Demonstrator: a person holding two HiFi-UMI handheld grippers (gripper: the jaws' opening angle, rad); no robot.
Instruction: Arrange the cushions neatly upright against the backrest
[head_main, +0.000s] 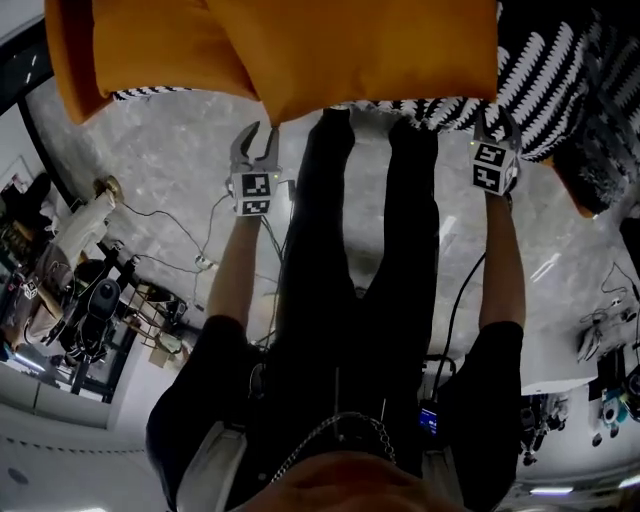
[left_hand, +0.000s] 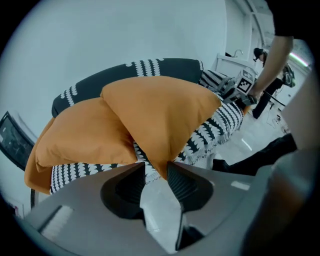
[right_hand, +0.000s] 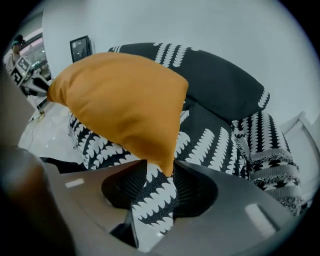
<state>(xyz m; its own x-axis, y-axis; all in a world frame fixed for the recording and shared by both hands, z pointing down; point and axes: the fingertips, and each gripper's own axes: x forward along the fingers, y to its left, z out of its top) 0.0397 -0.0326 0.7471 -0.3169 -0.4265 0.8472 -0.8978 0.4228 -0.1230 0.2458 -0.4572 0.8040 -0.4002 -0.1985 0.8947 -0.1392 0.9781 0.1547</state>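
1. Left gripper (left_hand: 156, 169): the jaws stand apart at a moderate gap. The near left corner of the front cushion (left_hand: 160, 115) sits between the tips. The pads do not appear to press on it.

2. Right gripper (right_hand: 160, 167): the jaws stand wide. The near right corner of the same cushion hangs between the tips, likewise unclamped.

3. The front cushion leans on the seat (right_hand: 210, 140), its far edge toward the backrest (right_hand: 220, 85). It overlaps the second cushion (left_hand: 80, 135), which lies to its left, slumped rather than upright.

4. Step in hand, as judged: seating the front cushion.
- Check that the far face bears on the backrest before drawing the grippers away.
- Withdraw both grippers together, straight back along the jaws, so that neither pad drags a corner.
- If the cushion leans, close both grippers evenly on the corners, raise them level and press the far edge flat.
- Shift the cushion right to clear the overlap.

5. Risk: the soft filling may sag toward the near edge of the seat.
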